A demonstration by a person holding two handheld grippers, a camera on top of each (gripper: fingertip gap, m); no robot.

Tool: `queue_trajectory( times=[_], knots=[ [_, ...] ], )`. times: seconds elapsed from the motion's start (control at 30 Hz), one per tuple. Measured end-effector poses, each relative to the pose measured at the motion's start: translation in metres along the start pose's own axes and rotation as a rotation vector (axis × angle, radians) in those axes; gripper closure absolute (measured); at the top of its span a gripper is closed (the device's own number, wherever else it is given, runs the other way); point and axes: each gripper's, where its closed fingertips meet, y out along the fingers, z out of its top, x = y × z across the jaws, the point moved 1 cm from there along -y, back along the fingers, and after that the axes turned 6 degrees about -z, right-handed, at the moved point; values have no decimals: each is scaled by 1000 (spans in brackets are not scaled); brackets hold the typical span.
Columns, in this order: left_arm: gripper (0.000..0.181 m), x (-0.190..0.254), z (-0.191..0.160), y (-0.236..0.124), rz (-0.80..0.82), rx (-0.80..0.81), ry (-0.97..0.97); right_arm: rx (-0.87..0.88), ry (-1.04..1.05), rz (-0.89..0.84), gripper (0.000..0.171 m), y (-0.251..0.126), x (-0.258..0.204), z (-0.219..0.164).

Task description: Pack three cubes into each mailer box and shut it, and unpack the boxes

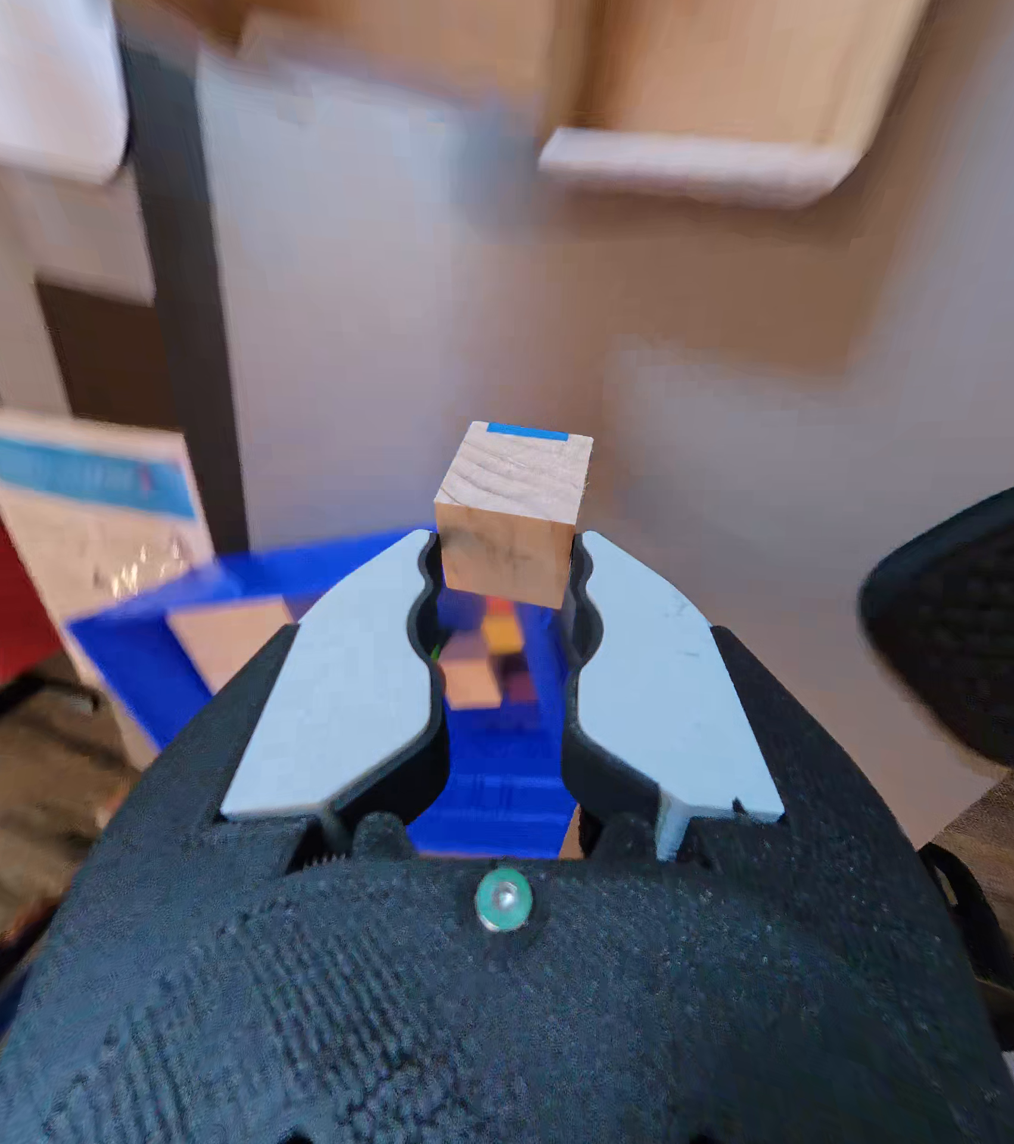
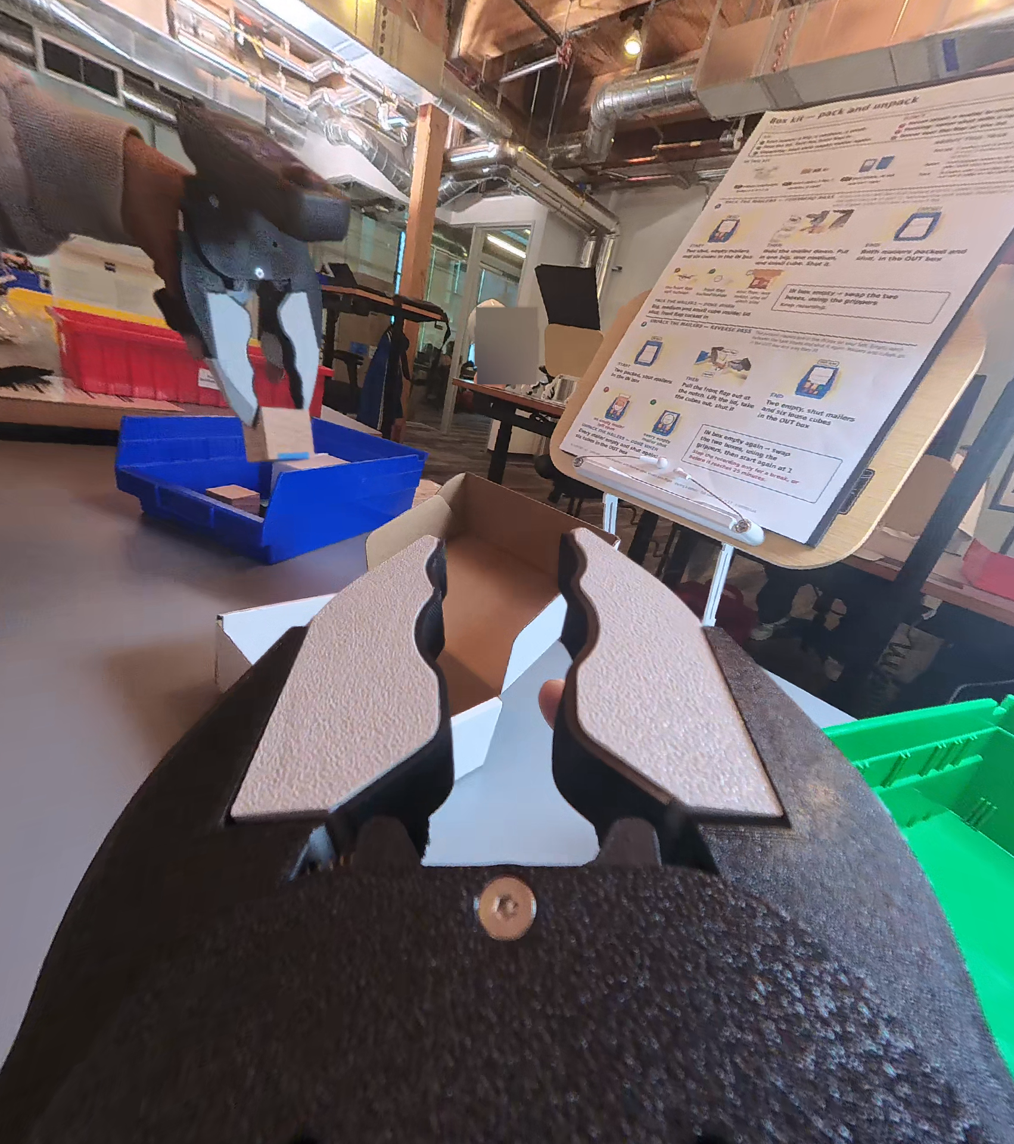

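My left gripper [image 1: 507, 551] is shut on a wooden cube [image 1: 511, 511] with a blue strip on its far face, held in the air above the blue bin [image 1: 139, 656]. Several blurred cubes [image 1: 492, 656] lie in that bin. In the right wrist view the left gripper [image 2: 278, 415] hangs fingers down over the blue bin [image 2: 319, 501], holding the cube [image 2: 282, 433]. My right gripper [image 2: 501, 563] is open and empty, its fingers just over an open mailer box [image 2: 492, 582] with a brown inside and white outside.
A green bin [image 2: 975, 823] stands at the right. An instruction sheet on a wooden stand [image 2: 801, 346] rises behind the mailer. A red bin [image 2: 139, 359] sits on a far table. A dark chair [image 1: 981, 619] shows at the right in the left wrist view. Grey tabletop [image 2: 59, 619] lies to the left. Spacing between my two grippers at the tips: around 30 cm.
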Motion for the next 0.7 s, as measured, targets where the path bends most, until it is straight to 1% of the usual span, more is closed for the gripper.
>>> queue_trajectory(
  times=[0.07, 0.17, 0.23, 0.3, 0.37, 0.47, 0.6, 0.7],
  knots=[
    [141, 23, 46, 8, -54, 37, 85, -9, -21, -25, 134, -1, 2, -1],
    [141, 42, 98, 30, -99, 31, 140, -17, 6, -101, 130, -1, 15, -3],
    [141, 47, 121, 48, -112, -11, 154, -38, 34, -167, 127, -2, 28, -10],
    [141, 47, 137, 68, -113, -56, 153, -67, 56, -228, 125, -3, 40, -20],
    [141, 48, 145, 86, -126, -106, 156, -94, 90, -262, 124, -4, 48, -29],
    [141, 46, 143, 108, -115, -206, 162, -128, 122, -281, 124, -4, 56, -40],
    [141, 45, 138, 120, -117, -257, 133, -145, 123, -281, 124, -3, 56, -45],
    [141, 44, 137, 123, -111, -246, 110, -152, 112, -278, 125, -2, 54, -46]
  ],
)
